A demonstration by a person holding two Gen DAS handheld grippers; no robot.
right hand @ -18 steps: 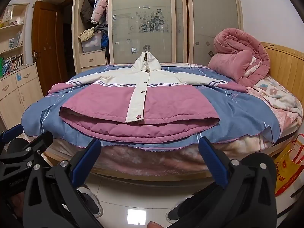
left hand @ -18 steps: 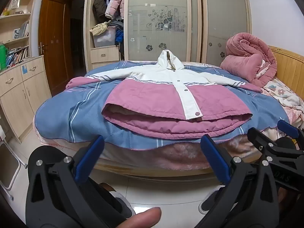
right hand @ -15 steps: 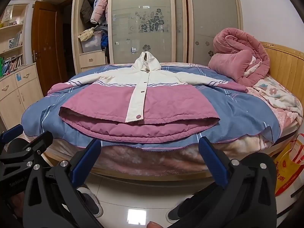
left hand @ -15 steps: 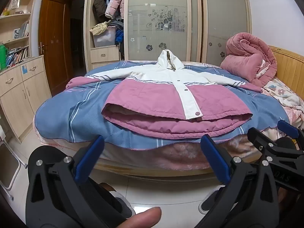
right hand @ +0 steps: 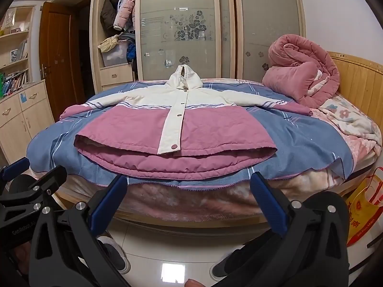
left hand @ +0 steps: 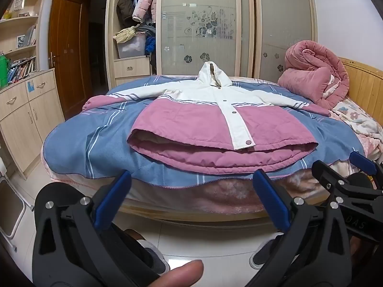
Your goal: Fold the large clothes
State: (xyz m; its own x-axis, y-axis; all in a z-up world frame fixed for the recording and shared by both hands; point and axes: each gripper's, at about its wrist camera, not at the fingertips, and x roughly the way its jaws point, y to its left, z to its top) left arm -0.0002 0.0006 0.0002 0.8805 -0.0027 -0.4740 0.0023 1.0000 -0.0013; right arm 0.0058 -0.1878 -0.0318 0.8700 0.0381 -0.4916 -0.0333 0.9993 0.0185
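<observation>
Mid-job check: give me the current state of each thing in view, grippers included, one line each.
jacket: spread flat on the bed, front up, snapped shut, sleeves out, unfolded.
hood: lying at the far end.
left gripper: open, empty, short of the bed.
right gripper: open, empty, short of the bed.
pink quilt: rolled up by the headboard.
blue bedspread: spread over the bed.
wardrobe: left section open, glass doors covering the rest.

The jacket (left hand: 215, 122) lies spread on the bed (left hand: 79, 148), hood toward the wardrobe (left hand: 203, 28) behind. A rolled quilt (left hand: 313, 74) sits on the bed to the right, a cabinet (left hand: 24, 117) stands left. Both tongs hang before the bed, left tongs (left hand: 189, 198) beside right tongs (right hand: 186, 198).
</observation>
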